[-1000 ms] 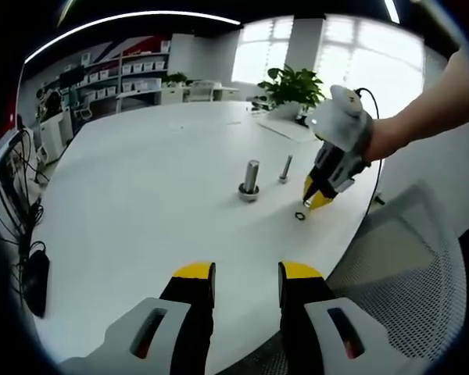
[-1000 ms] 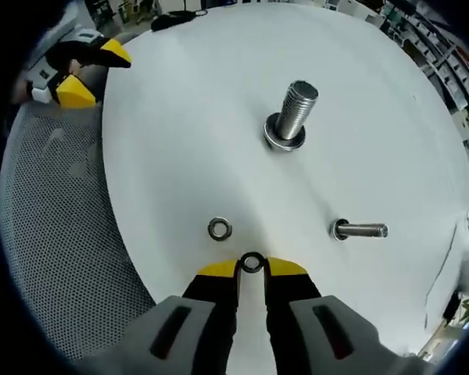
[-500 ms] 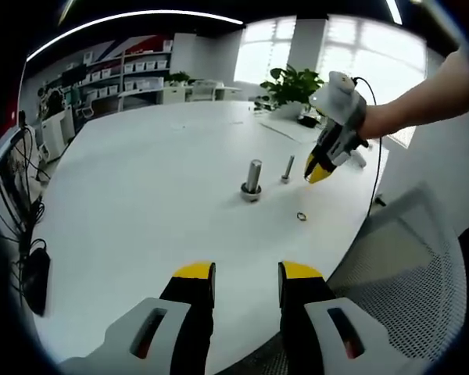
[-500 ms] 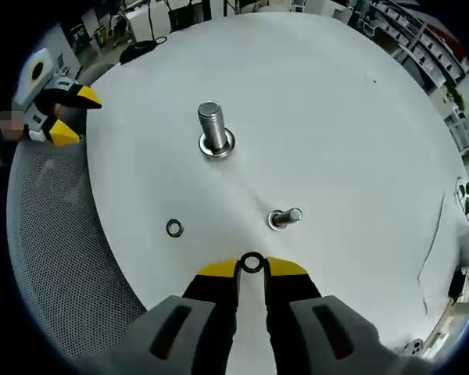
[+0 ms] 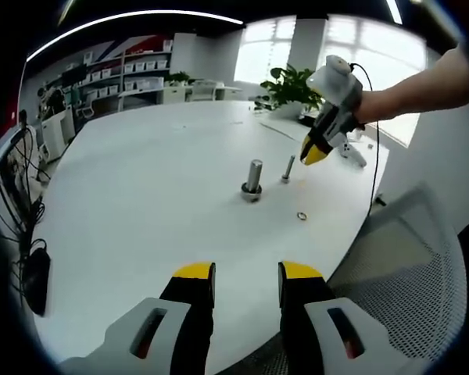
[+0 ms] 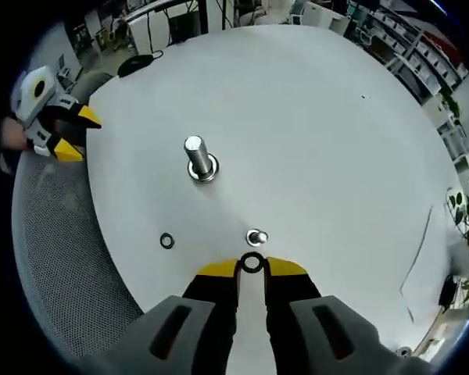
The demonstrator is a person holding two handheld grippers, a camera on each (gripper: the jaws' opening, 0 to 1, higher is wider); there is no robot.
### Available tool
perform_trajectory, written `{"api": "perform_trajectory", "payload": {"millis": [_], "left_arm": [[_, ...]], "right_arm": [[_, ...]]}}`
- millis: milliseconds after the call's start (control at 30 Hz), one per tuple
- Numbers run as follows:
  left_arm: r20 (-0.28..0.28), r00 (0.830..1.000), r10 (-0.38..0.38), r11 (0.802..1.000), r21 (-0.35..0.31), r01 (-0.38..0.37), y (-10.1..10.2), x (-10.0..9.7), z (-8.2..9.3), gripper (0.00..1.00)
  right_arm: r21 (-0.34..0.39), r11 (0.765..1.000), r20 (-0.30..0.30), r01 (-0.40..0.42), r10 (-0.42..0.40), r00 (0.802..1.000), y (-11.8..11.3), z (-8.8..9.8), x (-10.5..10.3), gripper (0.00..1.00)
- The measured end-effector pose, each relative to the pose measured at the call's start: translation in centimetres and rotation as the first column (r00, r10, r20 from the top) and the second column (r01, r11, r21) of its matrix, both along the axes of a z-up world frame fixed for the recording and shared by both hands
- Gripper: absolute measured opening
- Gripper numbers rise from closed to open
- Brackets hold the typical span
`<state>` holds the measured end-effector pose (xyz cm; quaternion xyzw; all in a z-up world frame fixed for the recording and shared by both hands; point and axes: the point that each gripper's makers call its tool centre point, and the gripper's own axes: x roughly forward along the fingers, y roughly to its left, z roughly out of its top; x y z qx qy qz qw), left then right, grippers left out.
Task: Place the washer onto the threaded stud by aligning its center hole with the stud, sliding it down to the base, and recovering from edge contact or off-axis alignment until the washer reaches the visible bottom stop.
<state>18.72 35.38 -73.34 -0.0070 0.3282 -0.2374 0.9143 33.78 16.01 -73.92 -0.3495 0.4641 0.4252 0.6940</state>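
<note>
A: Above the small stud (image 6: 256, 236), the right gripper (image 6: 252, 267) has risen from the table (image 6: 313, 125), jaws pinched on a washer (image 6: 252, 262).
B: So alignment comes next?
A: Likely. It now looks straight down the stud. A spare washer (image 6: 166, 240) lies aside; the left gripper (image 5: 246, 271) waits half-open, empty.

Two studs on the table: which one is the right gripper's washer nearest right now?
The thinner stud, just beyond the washer pinched in the right gripper. The thicker stud with the wide base collar stands farther off, toward the left gripper.
</note>
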Motion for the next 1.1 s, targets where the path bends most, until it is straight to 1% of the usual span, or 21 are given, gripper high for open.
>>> {"api": "perform_trajectory", "payload": {"millis": [100, 333, 633, 800, 900, 1100], "left_arm": [[-0.001, 1.000, 0.001, 1.000, 0.002, -0.001, 0.0, 0.0, -0.1, 0.30], [0.001, 1.000, 0.006, 1.000, 0.003, -0.006, 0.1, 0.0, 0.0, 0.30], [0.001, 1.000, 0.005, 1.000, 0.004, -0.005, 0.0, 0.0, 0.0, 0.30], [0.000, 1.000, 0.003, 1.000, 0.005, -0.003, 0.0, 0.0, -0.1, 0.30], [0.000, 1.000, 0.000, 1.000, 0.004, 0.000, -0.1, 0.0, 0.0, 0.30], [0.001, 1.000, 0.001, 1.000, 0.001, -0.001, 0.0, 0.0, 0.0, 0.30]], "right_arm": [[0.007, 1.000, 0.016, -0.010, 0.010, 1.000, 0.4, 0.5, 0.3, 0.14], [0.012, 0.999, 0.046, -0.035, 0.035, 0.998, 0.9, 0.7, 0.8, 0.14], [0.008, 0.999, 0.046, -0.041, 0.041, 0.998, 1.1, 0.4, 1.1, 0.14], [-0.013, 0.999, 0.042, -0.047, 0.047, 0.998, 0.8, 0.0, 1.3, 0.14], [-0.005, 0.999, 0.038, -0.037, 0.037, 0.999, 0.9, 0.1, 1.4, 0.14], [-0.003, 0.999, 0.035, -0.047, 0.047, 0.998, 1.2, 0.1, 1.3, 0.14]]}}
